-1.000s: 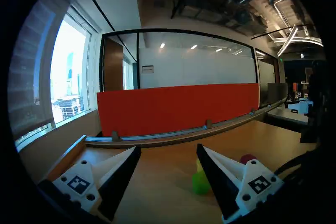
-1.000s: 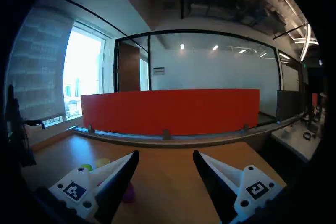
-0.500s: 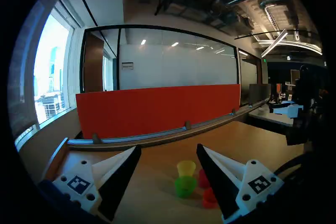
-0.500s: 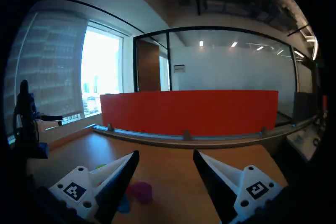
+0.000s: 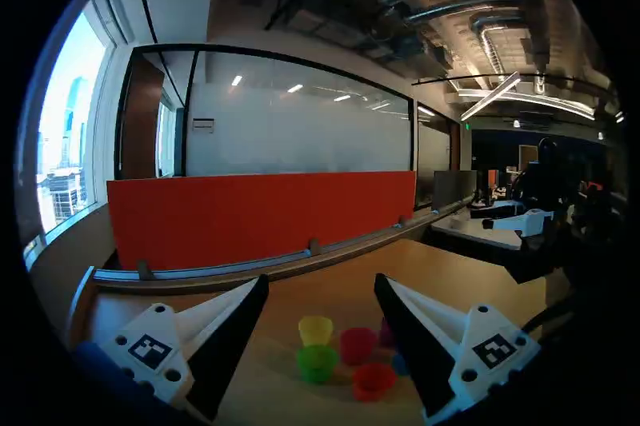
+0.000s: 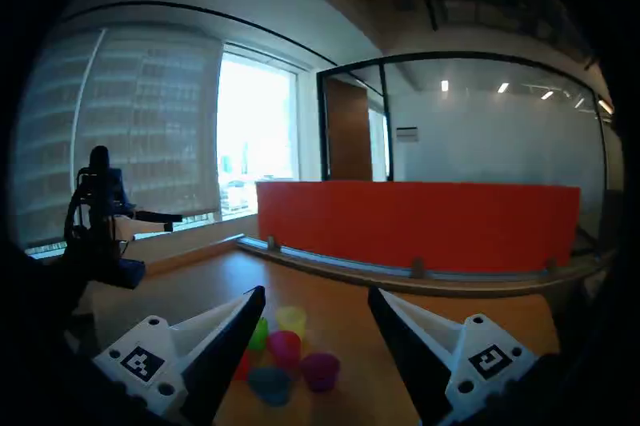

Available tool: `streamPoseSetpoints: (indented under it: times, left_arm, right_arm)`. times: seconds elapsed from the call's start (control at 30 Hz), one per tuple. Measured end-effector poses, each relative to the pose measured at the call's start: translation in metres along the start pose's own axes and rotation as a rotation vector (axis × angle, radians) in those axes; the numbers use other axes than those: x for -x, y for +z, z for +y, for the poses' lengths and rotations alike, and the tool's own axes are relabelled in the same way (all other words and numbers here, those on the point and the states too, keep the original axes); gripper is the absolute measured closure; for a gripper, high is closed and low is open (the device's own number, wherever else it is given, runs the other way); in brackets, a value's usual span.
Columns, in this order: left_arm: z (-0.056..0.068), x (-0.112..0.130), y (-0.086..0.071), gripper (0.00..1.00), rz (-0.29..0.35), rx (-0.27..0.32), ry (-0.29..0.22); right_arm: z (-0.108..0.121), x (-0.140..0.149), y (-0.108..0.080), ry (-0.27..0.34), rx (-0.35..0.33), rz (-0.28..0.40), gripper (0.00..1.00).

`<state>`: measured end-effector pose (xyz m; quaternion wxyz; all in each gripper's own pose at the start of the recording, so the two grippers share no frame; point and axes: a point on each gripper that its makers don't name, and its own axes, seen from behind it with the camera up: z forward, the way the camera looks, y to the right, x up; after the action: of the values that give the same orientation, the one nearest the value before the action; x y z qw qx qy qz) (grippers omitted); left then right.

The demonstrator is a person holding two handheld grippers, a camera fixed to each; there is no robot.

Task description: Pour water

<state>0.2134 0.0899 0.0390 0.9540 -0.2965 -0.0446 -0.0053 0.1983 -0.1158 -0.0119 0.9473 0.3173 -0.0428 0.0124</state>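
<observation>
**Both claws open, coloured cups low between the fingers**

Left claw is spread wide and holds nothing. Its fingers are white wedges with dark inner faces and square markers on top. Small glossy tapered cups stand upright on the smooth wood-tone tabletop, low in the gap and apart from the claw. The yellow cup is farthest, with the green cup just in front of it. The pink cup is beside them and the red cup is nearest.

Right claw also gapes, empty. In the right gripper view the cluster sits low, closer to the left finger, with the purple cup and blue cup in front. A flat red divider panel lines the tabletop's far edge.
</observation>
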Motion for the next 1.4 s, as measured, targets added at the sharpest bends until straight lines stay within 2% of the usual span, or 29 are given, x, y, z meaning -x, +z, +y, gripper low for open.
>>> streamPoseSetpoints:
  times: [0.2, 0.4, 0.7, 0.9, 1.1, 1.4]
  left_arm:
    - [0.006, -0.003, 0.002, 0.02, -0.012, 0.062, -0.012]
    - [0.003, 0.001, 0.006, 0.02, -0.040, 0.086, 0.020]
    - [0.002, 0.024, 0.013, 0.02, -0.108, 0.122, 0.058]
    - [0.002, 0.041, 0.021, 0.02, -0.156, 0.148, 0.085]
    - [0.000, 0.056, 0.029, 0.02, -0.189, 0.160, 0.109]
    - [-0.004, 0.083, 0.040, 0.02, -0.235, 0.176, 0.115]
  right_arm:
    - [-0.016, -0.003, 0.002, -0.049, -0.067, -0.019, 0.01]
    - [-0.026, 0.003, 0.006, -0.082, -0.112, -0.060, 0.01]
    - [-0.033, 0.025, 0.009, -0.130, -0.144, -0.156, 0.01]
    - [-0.036, 0.044, 0.013, -0.124, -0.174, -0.221, 0.01]
    - [-0.037, 0.050, 0.018, -0.115, -0.195, -0.246, 0.01]
    - [-0.040, 0.072, 0.024, -0.117, -0.222, -0.290, 0.01]
